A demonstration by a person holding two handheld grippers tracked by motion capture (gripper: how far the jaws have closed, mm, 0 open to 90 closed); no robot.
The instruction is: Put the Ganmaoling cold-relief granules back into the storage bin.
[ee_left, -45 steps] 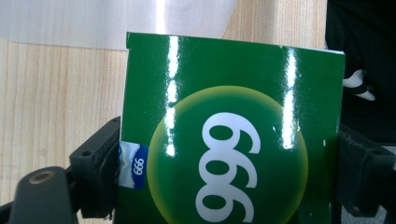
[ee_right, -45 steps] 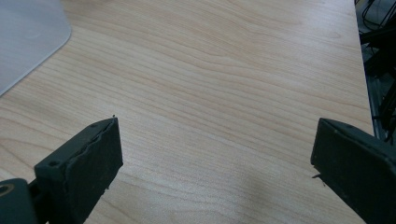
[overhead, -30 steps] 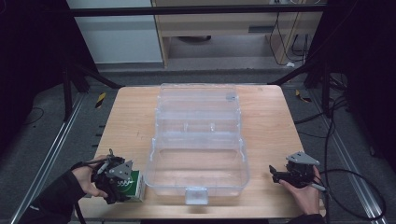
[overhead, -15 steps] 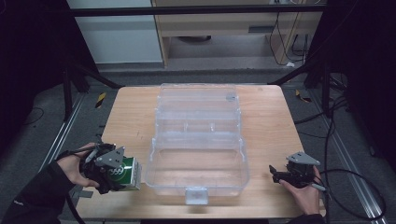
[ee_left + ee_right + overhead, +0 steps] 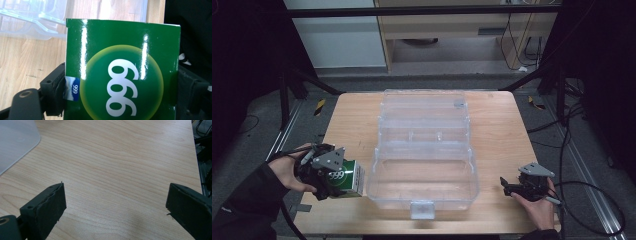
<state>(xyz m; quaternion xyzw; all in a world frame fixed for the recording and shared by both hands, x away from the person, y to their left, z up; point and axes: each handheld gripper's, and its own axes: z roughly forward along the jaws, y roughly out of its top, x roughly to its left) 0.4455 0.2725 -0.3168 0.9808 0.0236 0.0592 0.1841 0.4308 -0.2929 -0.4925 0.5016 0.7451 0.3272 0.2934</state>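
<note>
A glossy green carton (image 5: 354, 176) printed with a white "999" is clamped in my left gripper (image 5: 343, 182) at the table's front left, just left of the clear case. In the left gripper view the carton (image 5: 122, 75) stands between both black pads (image 5: 53, 92), which press on its sides, with the wood lying below it. My right gripper (image 5: 507, 186) rests in a hand at the front right, jaws spread. In the right gripper view the right gripper (image 5: 117, 212) has nothing between its pads (image 5: 45, 207), just bare wood.
A large clear plastic case (image 5: 424, 150) lies opened flat across the middle of the wooden table (image 5: 497, 125), latch at the front edge. Its corner (image 5: 15, 140) appears at the upper left of the right gripper view. Cables trail off both sides; dark floor surrounds the table.
My left gripper has risen with the green carton in its grip, lifting it off the tabletop and a little away from the front edge. The right gripper has stayed put.
</note>
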